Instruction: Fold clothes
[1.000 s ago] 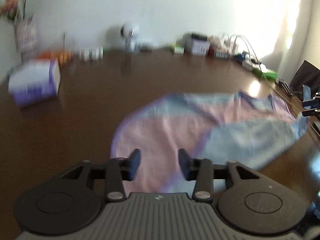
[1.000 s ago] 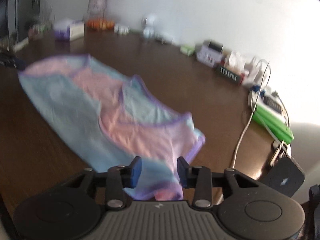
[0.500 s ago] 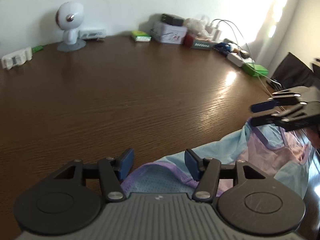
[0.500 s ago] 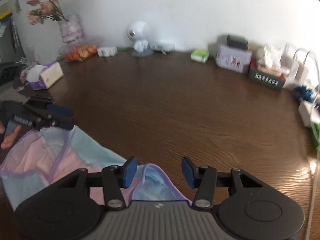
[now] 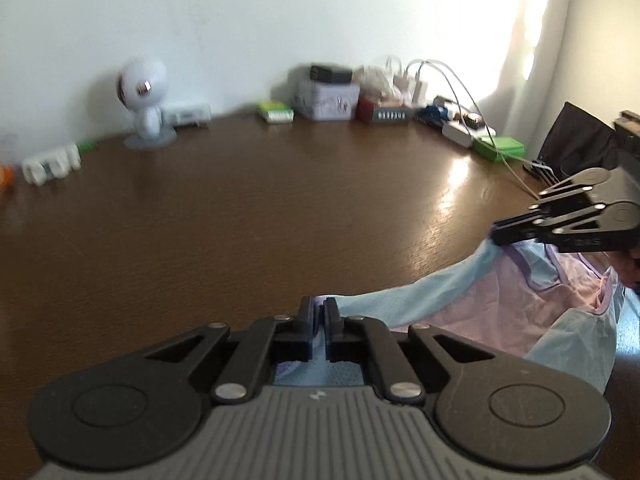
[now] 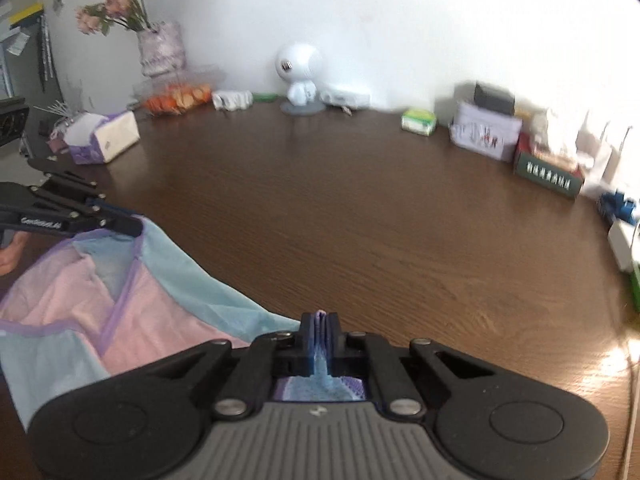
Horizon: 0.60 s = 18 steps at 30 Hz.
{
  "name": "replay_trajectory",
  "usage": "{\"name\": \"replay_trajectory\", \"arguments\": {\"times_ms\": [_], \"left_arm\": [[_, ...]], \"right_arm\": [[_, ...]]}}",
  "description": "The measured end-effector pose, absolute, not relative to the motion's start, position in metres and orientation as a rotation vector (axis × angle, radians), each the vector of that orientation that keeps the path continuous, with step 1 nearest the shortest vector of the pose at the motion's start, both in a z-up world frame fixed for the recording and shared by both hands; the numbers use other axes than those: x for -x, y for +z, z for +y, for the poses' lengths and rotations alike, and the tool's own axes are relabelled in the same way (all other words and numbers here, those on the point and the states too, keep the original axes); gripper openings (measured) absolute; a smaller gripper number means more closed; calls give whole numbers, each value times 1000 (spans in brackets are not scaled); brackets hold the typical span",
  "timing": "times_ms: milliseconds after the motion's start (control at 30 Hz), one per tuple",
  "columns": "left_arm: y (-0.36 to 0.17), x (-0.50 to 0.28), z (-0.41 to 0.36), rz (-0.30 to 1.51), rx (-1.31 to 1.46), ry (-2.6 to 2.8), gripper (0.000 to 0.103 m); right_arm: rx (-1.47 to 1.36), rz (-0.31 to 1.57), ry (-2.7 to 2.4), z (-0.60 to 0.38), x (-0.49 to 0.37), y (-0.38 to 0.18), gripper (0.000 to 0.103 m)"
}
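A pink-and-light-blue mesh garment (image 6: 132, 312) with purple trim hangs stretched, apparently just above the worktop (image 6: 360, 220), sagging mid-span.

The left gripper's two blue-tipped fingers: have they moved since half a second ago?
Yes. The left gripper has closed on the pastel mesh garment; the white round camera shifted right.

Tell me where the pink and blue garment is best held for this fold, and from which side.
Grip the garment at its edge, one end per tool, coming from the near side, fingers pointing across the table. That is roughly the hold now: the left tool and right tool each pinch the edge. The blue hem spans between them, so the cloth hangs spread.
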<state>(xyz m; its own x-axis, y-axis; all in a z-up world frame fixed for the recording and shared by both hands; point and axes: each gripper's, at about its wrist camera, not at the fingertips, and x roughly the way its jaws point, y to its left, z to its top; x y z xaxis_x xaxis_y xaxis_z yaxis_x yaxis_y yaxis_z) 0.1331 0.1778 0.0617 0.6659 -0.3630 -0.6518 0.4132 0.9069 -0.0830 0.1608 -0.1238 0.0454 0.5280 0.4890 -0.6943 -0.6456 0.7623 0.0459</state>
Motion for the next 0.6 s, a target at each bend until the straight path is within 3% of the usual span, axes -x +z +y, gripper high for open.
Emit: {"name": "replay_trajectory", "arguments": {"times_ms": [200,400,533,567,600], "left_arm": [[77,-48,171,599,-128,-418,5],[48,20,173,639,-25,-326,6],[54,34,186,635,39,-208,45],[59,35,191,630,73,-187,47],[62,32,193,627,102,-175,49]], "right_arm": [[295,635,726,-148,-94,80,4],[344,696,808,-170,-25,57,5],[332,732,808,-187,-14,59,12],[310,703,782,-195,-16,68,23],[287,677,727,-204,-24,76,40]]}}
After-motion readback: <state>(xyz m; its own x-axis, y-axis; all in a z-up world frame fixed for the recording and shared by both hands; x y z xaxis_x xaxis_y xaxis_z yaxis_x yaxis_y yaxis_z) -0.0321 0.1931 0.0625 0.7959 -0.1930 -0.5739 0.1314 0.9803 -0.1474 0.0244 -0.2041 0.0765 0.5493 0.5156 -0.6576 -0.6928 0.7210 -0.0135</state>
